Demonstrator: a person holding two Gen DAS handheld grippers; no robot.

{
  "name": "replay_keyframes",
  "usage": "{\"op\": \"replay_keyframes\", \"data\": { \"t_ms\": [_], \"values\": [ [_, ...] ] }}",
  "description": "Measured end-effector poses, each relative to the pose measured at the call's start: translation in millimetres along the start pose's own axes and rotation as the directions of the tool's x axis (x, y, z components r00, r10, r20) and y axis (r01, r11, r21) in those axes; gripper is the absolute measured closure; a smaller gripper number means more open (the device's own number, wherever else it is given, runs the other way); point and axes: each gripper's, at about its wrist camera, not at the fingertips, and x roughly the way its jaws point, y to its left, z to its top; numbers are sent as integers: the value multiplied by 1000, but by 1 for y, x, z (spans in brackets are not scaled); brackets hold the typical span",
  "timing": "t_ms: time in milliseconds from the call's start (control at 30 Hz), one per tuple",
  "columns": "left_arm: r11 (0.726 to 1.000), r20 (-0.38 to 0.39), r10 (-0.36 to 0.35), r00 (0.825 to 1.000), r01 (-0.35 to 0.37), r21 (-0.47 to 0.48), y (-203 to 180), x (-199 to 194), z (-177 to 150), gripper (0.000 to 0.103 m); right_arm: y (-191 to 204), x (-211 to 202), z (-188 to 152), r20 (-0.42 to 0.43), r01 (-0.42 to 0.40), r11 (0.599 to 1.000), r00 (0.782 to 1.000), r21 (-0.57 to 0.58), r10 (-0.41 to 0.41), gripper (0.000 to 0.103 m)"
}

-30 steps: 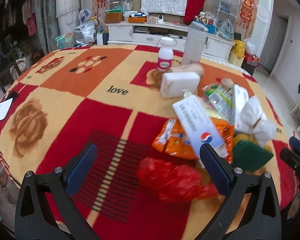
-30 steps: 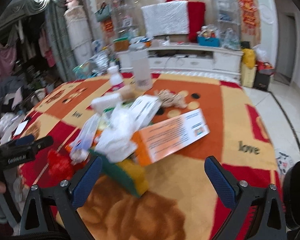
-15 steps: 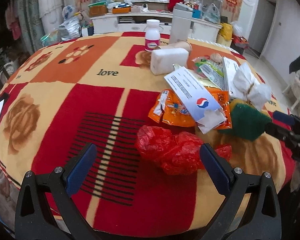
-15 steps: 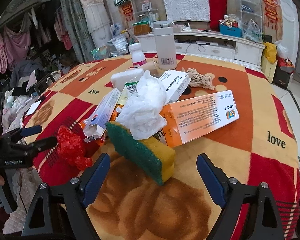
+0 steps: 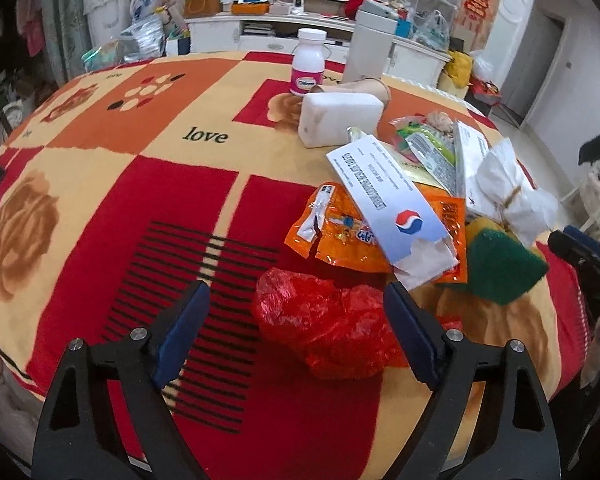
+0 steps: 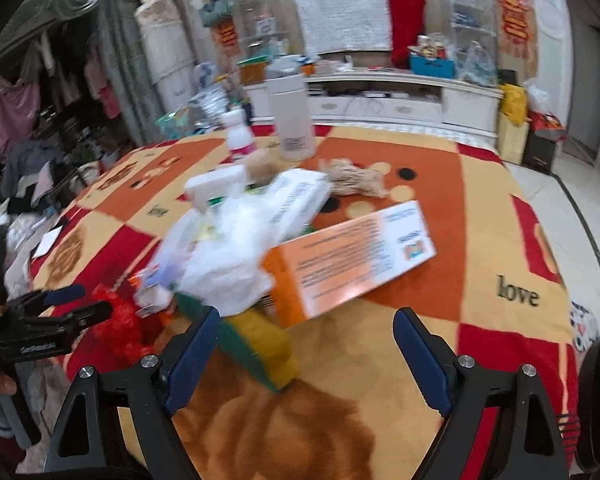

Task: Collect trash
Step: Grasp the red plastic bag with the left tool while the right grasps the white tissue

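Note:
A crumpled red plastic bag [image 5: 332, 328] lies on the blanket-covered table between the fingers of my open left gripper [image 5: 296, 312]. Behind it lies a pile of trash: an orange snack wrapper [image 5: 340, 236], a white Pepsi carton [image 5: 388, 208], crumpled white paper [image 5: 508, 196] and a green-and-yellow sponge [image 5: 500, 268]. My right gripper [image 6: 306, 336] is open and empty, with the sponge [image 6: 256, 340] just inside its left finger. An orange box [image 6: 352, 260] lies beyond it. The red bag [image 6: 116, 328] and the left gripper [image 6: 60, 308] show at the left.
A white foam block [image 5: 340, 118], a white pill bottle [image 5: 308, 68] and a tall white container [image 5: 370, 48] stand further back on the table [image 5: 100, 200]. A beige cloth wad [image 6: 356, 176] lies behind the pile. A cabinet [image 6: 400, 104] and clutter fill the room behind.
My left gripper has moved forward and its fingers have narrowed around the red bag. My right gripper has moved in toward the sponge; its view is blurred by motion.

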Motion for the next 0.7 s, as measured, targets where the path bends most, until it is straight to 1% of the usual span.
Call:
{"op": "replay_keyframes", "data": {
  "t_ms": [67, 133, 200, 233, 300, 367, 433, 533, 600, 700],
  "values": [
    [1000, -6, 4, 1000, -4, 1, -1, 2, 0, 15, -3, 8, 0, -16, 8, 1000, 1000, 2, -8, 16],
    [1000, -12, 11, 1000, -11, 11, -3, 3, -1, 15, -3, 18, -3, -63, 4, 1000, 998, -3, -4, 16],
    [1000, -15, 15, 1000, -15, 18, -3, 1, -3, 15, 4, 13, -10, -76, -57, 998, 996, -15, 56, 16],
    [1000, -17, 19, 1000, -18, 16, -1, -1, -4, 15, 7, 11, -12, -82, -75, 997, 994, -24, 73, 16],
    [1000, -23, 13, 1000, -13, -9, 6, -3, -4, 15, 20, 7, -21, -124, -135, 988, 984, -70, 126, 16],
    [999, -25, 2, 1000, -3, -36, 11, -5, -5, 15, 29, 5, -31, -162, -170, 980, 975, -108, 151, 16],
    [998, -27, -7, 1000, 6, -57, 14, -5, -7, 15, 31, 5, -37, -172, -185, 977, 971, -109, 165, 16],
    [998, -41, -8, 999, 6, -59, 10, 1, -9, 15, 30, 6, -38, -183, -244, 967, 956, -74, 227, 16],
    [998, -40, -24, 999, 21, -57, 6, 3, -11, 15, 31, 8, -39, -190, -266, 962, 950, -68, 249, 16],
    [998, -33, -34, 999, 32, -51, 1, 5, -11, 15, 34, 8, -40, -191, -263, 962, 951, -78, 244, 16]
  ]
}}
